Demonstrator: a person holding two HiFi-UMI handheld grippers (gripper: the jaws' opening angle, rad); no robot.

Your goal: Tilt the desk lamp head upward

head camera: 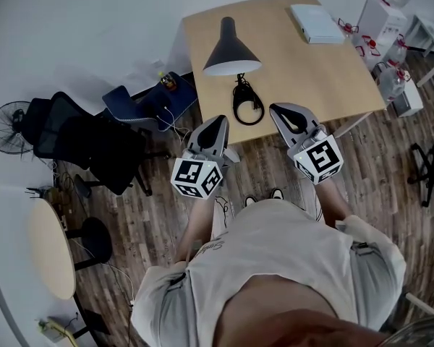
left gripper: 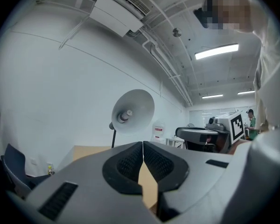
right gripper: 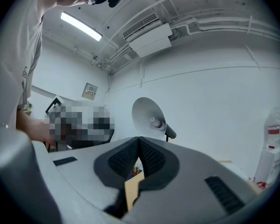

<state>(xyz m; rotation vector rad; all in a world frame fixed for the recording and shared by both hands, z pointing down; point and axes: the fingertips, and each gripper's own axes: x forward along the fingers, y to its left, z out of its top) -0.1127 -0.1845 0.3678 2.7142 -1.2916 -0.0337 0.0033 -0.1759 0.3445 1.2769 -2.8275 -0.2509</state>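
White T-shirt; grey left gripper, right gripper, marker cubes.

The lamp head is dark grey outside and white inside. The desk is pale tan wood. On it, the near coiled cable is black and the far-right box is white. The left claw and right claw are grey with black ribbed pads. The floor is dark brown planks.
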